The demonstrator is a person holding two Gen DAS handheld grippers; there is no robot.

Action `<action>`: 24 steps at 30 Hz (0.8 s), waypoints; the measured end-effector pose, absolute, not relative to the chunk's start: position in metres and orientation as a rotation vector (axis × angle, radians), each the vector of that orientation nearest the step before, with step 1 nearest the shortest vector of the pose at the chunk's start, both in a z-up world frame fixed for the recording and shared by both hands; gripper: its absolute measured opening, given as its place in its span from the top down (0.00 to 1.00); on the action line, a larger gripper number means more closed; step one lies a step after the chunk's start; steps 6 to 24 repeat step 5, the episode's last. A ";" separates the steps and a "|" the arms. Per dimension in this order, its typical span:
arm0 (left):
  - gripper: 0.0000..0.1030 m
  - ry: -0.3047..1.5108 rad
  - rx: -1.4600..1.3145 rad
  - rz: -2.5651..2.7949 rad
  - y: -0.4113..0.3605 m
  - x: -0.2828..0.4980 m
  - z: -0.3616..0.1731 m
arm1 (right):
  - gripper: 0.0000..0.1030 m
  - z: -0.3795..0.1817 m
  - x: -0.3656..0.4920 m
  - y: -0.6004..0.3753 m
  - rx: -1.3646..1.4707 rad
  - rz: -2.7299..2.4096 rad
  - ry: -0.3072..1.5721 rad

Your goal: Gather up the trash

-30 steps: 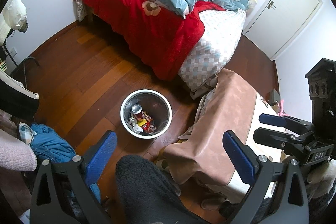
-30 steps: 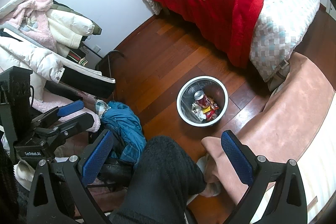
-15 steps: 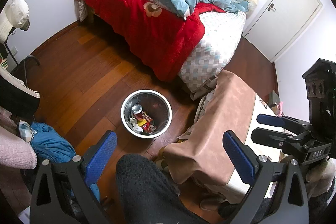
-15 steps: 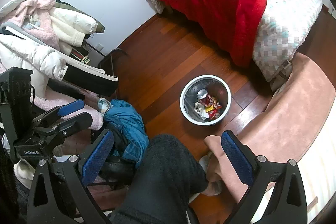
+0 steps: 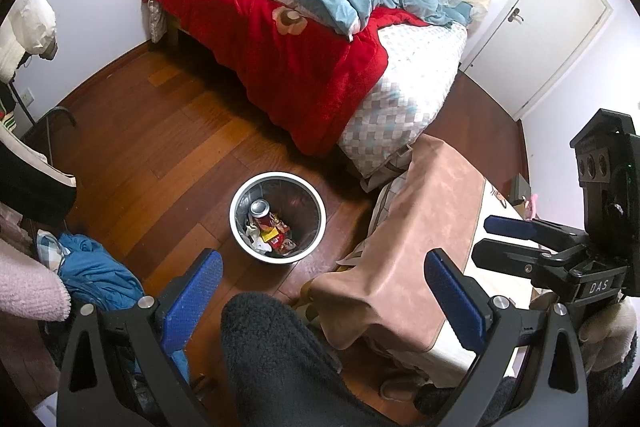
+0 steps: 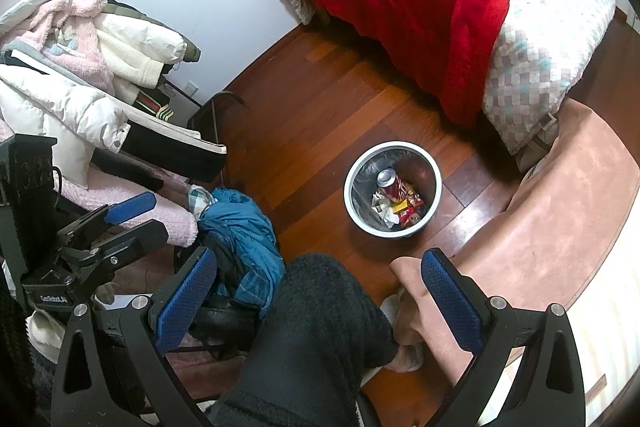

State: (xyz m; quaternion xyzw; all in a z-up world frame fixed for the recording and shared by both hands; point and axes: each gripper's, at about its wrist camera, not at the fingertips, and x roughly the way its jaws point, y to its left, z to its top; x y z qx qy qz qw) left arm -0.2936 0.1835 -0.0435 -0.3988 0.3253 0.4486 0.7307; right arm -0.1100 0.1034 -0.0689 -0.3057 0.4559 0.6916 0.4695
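Both tools are held high above the wooden floor (image 5: 132, 163) with nothing between their blue pads: the left gripper (image 5: 324, 291) gapes wide, and the right gripper (image 6: 320, 291) is spread just as far. The trash bin (image 5: 238, 223) stands upright on the floor near the foot of the bed (image 5: 404, 99), just beside a table draped in a pinkish-brown cloth (image 5: 420, 231). A red soda can (image 6: 394, 183) and crumpled wrappers (image 6: 400, 209) lie inside the bin
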 end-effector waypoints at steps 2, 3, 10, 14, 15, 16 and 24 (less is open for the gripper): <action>0.00 0.712 -0.873 0.994 0.183 -0.294 -0.041 | 0.00 -0.069 -0.110 0.103 -0.749 1.695 1.115; 0.00 0.711 -0.874 0.995 0.183 -0.294 -0.040 | 0.00 -0.069 -0.110 0.103 -0.748 1.696 1.115; 0.00 0.709 -0.877 0.993 0.182 -0.293 -0.039 | 0.00 -0.067 -0.110 0.104 -0.749 1.697 1.113; 0.00 0.709 -0.877 0.993 0.182 -0.293 -0.039 | 0.00 -0.067 -0.110 0.104 -0.749 1.697 1.113; 0.00 0.709 -0.877 0.993 0.182 -0.293 -0.039 | 0.00 -0.067 -0.110 0.104 -0.749 1.697 1.113; 0.00 0.709 -0.877 0.993 0.182 -0.293 -0.039 | 0.00 -0.067 -0.110 0.104 -0.749 1.697 1.113; 0.00 0.709 -0.877 0.993 0.182 -0.293 -0.039 | 0.00 -0.067 -0.110 0.104 -0.749 1.697 1.113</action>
